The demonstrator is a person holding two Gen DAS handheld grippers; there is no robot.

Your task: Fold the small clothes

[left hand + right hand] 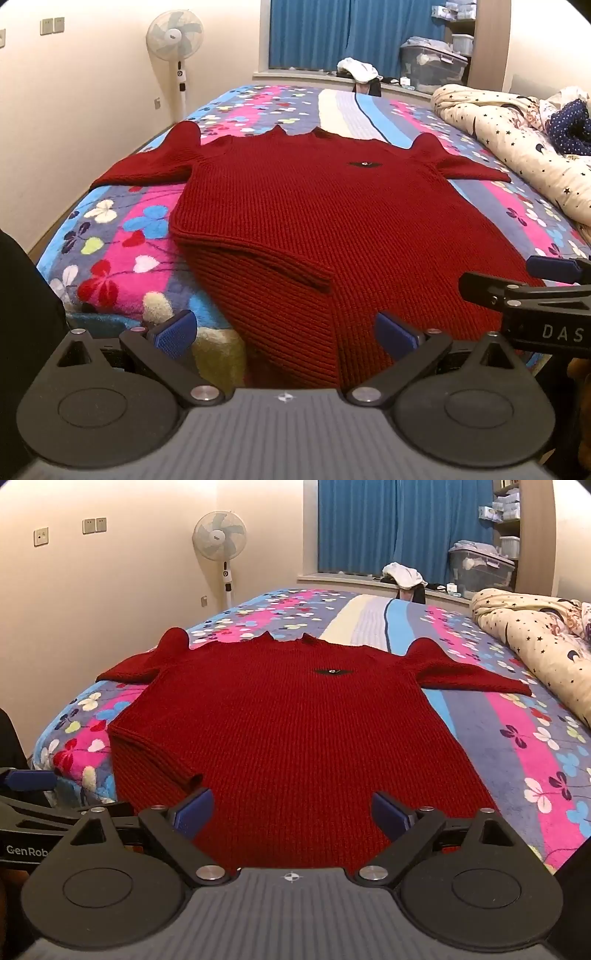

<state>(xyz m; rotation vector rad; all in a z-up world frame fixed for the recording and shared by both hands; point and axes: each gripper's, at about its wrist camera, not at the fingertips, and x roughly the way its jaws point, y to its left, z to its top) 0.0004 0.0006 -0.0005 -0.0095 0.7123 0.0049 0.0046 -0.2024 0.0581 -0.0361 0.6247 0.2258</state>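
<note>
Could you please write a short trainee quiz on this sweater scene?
1. True or false: the left gripper is shut on the sweater.
2. What stands by the wall beyond the bed? A) fan B) lamp C) ladder
3. Fill in: the sweater's near left hem corner is ____ over.

Key: 1 false, both the left and the right gripper are open. 2 A, the fan. 3 folded.

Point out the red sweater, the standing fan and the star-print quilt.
red sweater (288,731), right wrist view, middle of the chest panel.
standing fan (219,535), right wrist view, centre of the round blade guard.
star-print quilt (491,125), left wrist view, top of the rolled bundle.
</note>
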